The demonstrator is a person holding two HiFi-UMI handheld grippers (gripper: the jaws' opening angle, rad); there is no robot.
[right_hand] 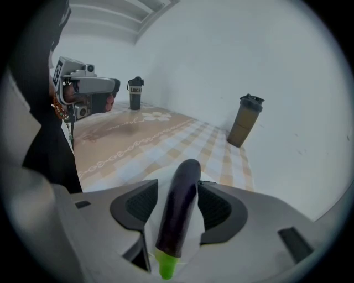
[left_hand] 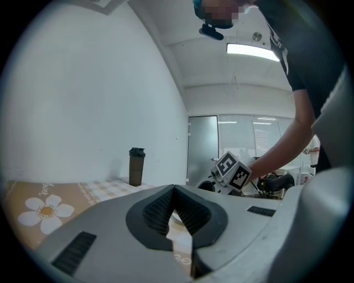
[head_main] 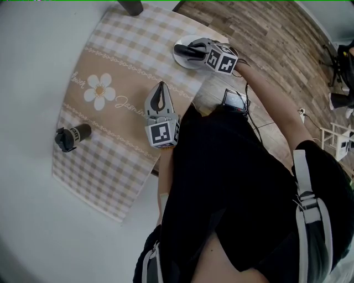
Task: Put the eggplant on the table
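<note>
A dark purple eggplant (right_hand: pixel 180 210) with a green stem lies lengthwise between the jaws of my right gripper (right_hand: pixel 178 190), resting on a white plate (right_hand: pixel 151 221). The jaws stand wide; a strip of plate shows between the left pad (right_hand: pixel 142 205) and the eggplant, so they do not clamp it. In the head view this right gripper (head_main: pixel 191 52) hangs over the plate (head_main: pixel 185 41) at the table's far right corner. My left gripper (head_main: pixel 160 91) hovers over the checked cloth, its jaws closed tip to tip and empty, also seen as the left gripper (left_hand: pixel 174 190).
A beige checked tablecloth (head_main: pixel 110 110) with a daisy print covers the table. One dark shaker bottle (head_main: pixel 72 136) stands at its left edge, another bottle (head_main: pixel 131 6) at the far end. A white wall borders the table; wooden floor (head_main: pixel 276 38) lies to the right.
</note>
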